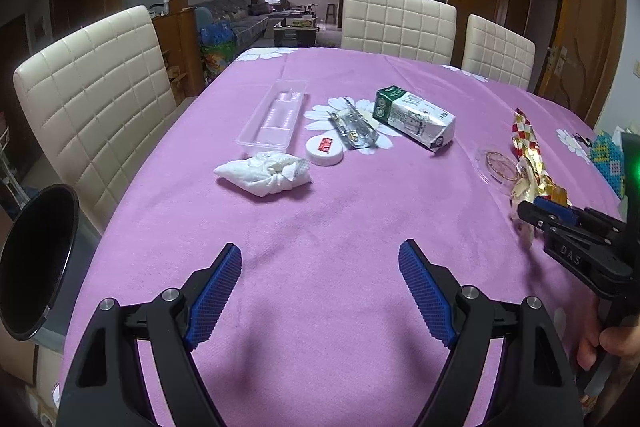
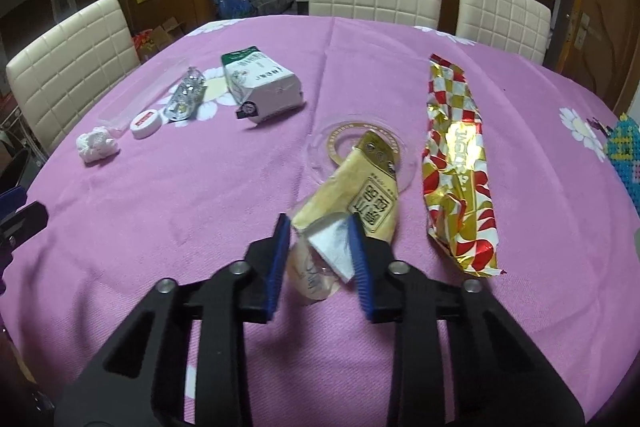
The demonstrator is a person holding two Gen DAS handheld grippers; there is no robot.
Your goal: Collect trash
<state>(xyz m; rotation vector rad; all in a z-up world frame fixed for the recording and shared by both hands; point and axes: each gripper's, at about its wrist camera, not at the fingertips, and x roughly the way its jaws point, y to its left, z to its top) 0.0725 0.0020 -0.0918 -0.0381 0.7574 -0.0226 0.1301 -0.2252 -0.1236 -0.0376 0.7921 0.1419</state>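
Right gripper [image 2: 320, 223] sits low over the pink tablecloth [image 2: 160, 211], jaws drawn in on a yellow snack wrapper [image 2: 360, 195]. The wrapper's near end, with a white torn flap, is pinched between the 2 blue pads [image 2: 280, 259]; the rest sticks out forward past the fingertips. Its far end overlaps a clear plastic lid [image 2: 356, 147] lying flat on the cloth. Just right of the wrapper lies a long gold, red and white foil wrapper [image 2: 456, 163], apart from the gripper, running away from the camera.

Left gripper [image 1: 320, 255] hovers over bare cloth, jaws spread wide, nothing between them. A black bin [image 1: 36, 259] sits at the table's left edge, beside this gripper.

Farther out, left of centre: a crumpled white tissue [image 1: 266, 173], then a white round cap [image 1: 325, 151] with a red label just beyond it. Behind those lie a clear plastic tray [image 1: 276, 115], a crushed silver blister pack [image 1: 352, 127] and a green and white carton [image 1: 416, 117] on its side. All are well apart from both grippers.

3 cream chairs [image 1: 398, 23] stand round the far side of the table.
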